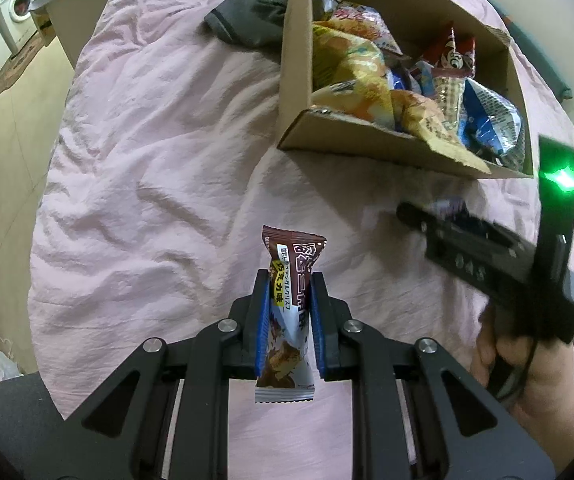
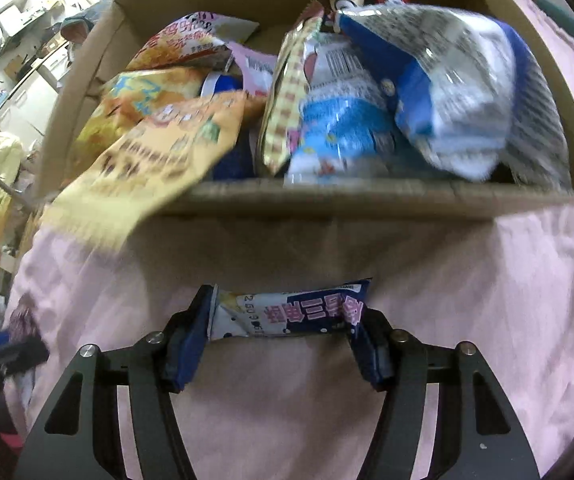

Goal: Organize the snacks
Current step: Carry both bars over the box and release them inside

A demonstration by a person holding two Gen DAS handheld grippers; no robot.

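Note:
My left gripper [image 1: 287, 280] is shut on a brown chocolate snack bar [image 1: 292, 300], held upright above the pink bedsheet [image 1: 147, 200]. My right gripper [image 2: 287, 312] is shut on a dark blue and white snack bar [image 2: 287, 314], gripped crosswise by its ends, just in front of the cardboard box [image 2: 327, 196]. The right gripper also shows in the left wrist view [image 1: 419, 216], held by a hand below the box [image 1: 299, 80]. The box holds several snack bags: yellow-orange ones [image 2: 159, 136] on the left, blue and white ones [image 2: 447, 100] on the right.
A grey garment [image 1: 247, 24] lies on the bed behind the box. A washing machine [image 1: 19, 4] stands far left beyond the bed. A yellow bag [image 2: 99, 208] hangs over the box's front left edge. Shelves and clutter fill the room's left side [image 2: 7, 60].

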